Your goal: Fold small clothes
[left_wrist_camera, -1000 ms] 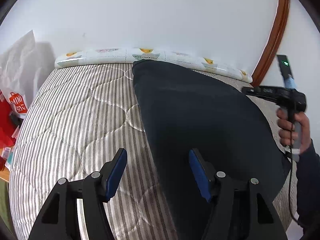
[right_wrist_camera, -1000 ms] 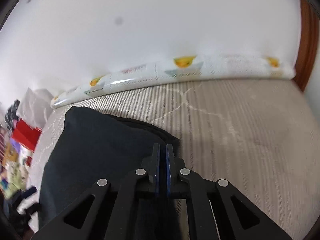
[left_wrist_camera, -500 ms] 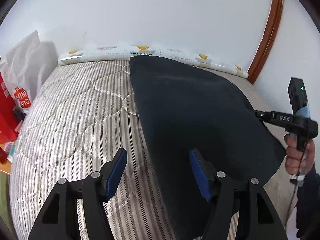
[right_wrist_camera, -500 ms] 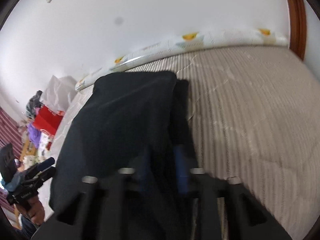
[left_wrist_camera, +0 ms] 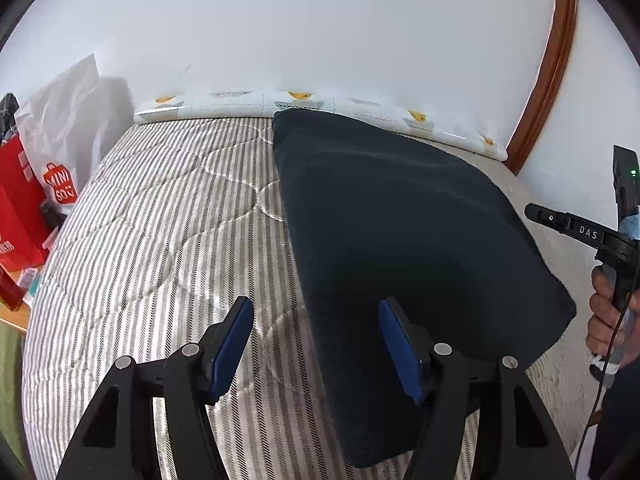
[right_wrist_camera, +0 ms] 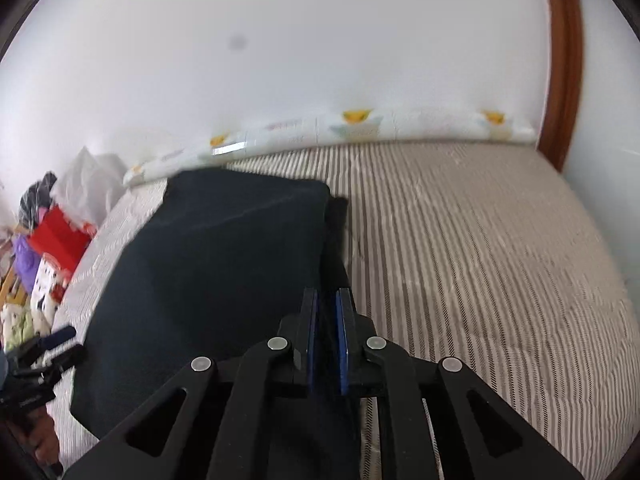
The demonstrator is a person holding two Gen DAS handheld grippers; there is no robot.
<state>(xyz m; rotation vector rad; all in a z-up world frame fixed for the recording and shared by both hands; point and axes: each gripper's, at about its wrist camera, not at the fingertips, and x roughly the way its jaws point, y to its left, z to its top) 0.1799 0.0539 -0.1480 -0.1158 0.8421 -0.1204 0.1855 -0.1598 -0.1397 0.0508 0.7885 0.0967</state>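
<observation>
Dark navy garment (left_wrist_camera: 400,240) laid on striped quilted mattress (left_wrist_camera: 160,220), centre to right of frame.

Left gripper (left_wrist_camera: 316,344): jaws apart, nothing clamped, garment's left edge seen between them. Right gripper (right_wrist_camera: 325,336): jaws nearly together, pinched on the garment's edge. Red bags (left_wrist_camera: 16,208) and white Miniso bag (left_wrist_camera: 64,140) noted at left; patterned bolster (left_wrist_camera: 320,108) along wall.

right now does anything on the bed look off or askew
Nothing damaged or spilled. The dark cloth lies flat on the bed, but in the right wrist view a lower layer sticks out past its right edge, so the fold isn't quite even.
</observation>
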